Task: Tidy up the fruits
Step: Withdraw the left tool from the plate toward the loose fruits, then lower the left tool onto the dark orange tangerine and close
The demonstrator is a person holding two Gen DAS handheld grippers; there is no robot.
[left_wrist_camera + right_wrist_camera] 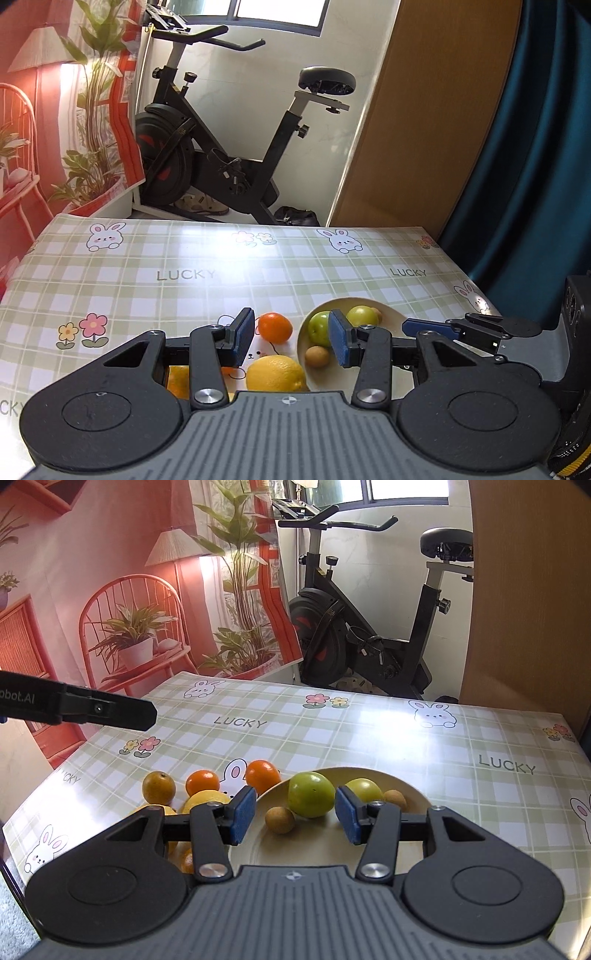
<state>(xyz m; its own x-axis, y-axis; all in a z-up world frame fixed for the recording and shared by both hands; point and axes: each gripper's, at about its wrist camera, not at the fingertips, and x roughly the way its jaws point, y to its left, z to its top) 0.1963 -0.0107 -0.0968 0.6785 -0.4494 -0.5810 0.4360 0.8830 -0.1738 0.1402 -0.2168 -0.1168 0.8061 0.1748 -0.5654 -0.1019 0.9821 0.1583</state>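
A cream plate (413, 794) on the checked tablecloth holds two green fruits (311, 794) (364, 789) and two small brown fruits (280, 819). Left of it lie oranges (263, 775) (202, 782), a brownish orange (159, 787) and yellow lemons (205, 799). My right gripper (295, 818) is open and empty, hovering over the plate's near side. My left gripper (291, 341) is open and empty above a lemon (275, 373) and an orange (275, 326), beside the plate (391, 314). The right gripper shows at the right in the left wrist view (443, 328).
The table (369, 731) has a green checked cloth with rabbits and "LUCKY" print. An exercise bike (369, 627) stands behind the far edge. A printed backdrop (110, 609) hangs at left, a wooden panel (524, 590) and teal curtain (535, 147) at right.
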